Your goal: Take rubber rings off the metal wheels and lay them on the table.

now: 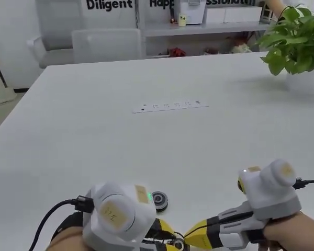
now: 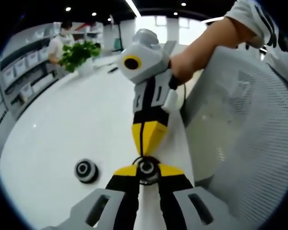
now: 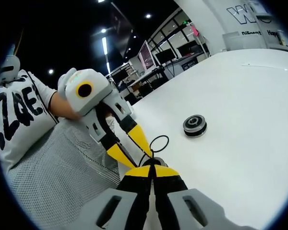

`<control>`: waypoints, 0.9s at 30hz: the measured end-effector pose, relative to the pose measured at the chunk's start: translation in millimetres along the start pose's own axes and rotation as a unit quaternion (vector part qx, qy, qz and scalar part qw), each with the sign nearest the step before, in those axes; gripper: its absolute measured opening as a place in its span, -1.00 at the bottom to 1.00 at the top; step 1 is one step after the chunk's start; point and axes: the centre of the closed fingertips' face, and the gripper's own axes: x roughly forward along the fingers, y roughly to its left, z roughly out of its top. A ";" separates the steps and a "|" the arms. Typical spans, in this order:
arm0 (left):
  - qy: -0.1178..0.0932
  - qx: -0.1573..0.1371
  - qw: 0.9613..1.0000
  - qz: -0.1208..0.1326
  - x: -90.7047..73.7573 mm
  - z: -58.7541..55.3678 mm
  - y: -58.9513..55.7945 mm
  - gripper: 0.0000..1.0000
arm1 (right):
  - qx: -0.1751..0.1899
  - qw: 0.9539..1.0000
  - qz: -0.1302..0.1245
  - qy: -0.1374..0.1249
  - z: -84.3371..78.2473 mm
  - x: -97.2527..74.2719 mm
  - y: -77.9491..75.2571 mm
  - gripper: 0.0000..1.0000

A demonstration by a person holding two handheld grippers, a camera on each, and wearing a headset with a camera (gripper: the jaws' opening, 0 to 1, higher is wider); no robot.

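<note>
My left gripper (image 2: pixel 148 172) is shut on a small metal wheel (image 2: pixel 148 167), holding it just above the white table (image 1: pixel 146 141) near its front edge. My right gripper (image 3: pixel 153 168) faces it with its jaws shut, pinching the black rubber ring on that wheel's rim (image 3: pixel 155 162). In the head view the two grippers' tips meet at the held wheel (image 1: pixel 179 244). A thin black rubber ring (image 3: pixel 159 143) shows just beyond the held wheel; I cannot tell whether it lies flat on the table. A second wheel (image 1: pixel 159 200) (image 2: pixel 86 171) (image 3: pixel 195 125) sits loose on the table nearby.
A potted plant (image 1: pixel 298 42) stands at the far right. A flush power strip (image 1: pixel 170 106) sits mid-table. A mesh chair (image 2: pixel 249 143) is against the near table edge. Chairs and shelves stand behind the far edge.
</note>
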 end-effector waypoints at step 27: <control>-0.033 -0.009 0.999 0.024 -50.9 9.6 1.4 -0.16 | -0.022 1.000 0.005 0.001 27.2 -3.9 12.9 -1.00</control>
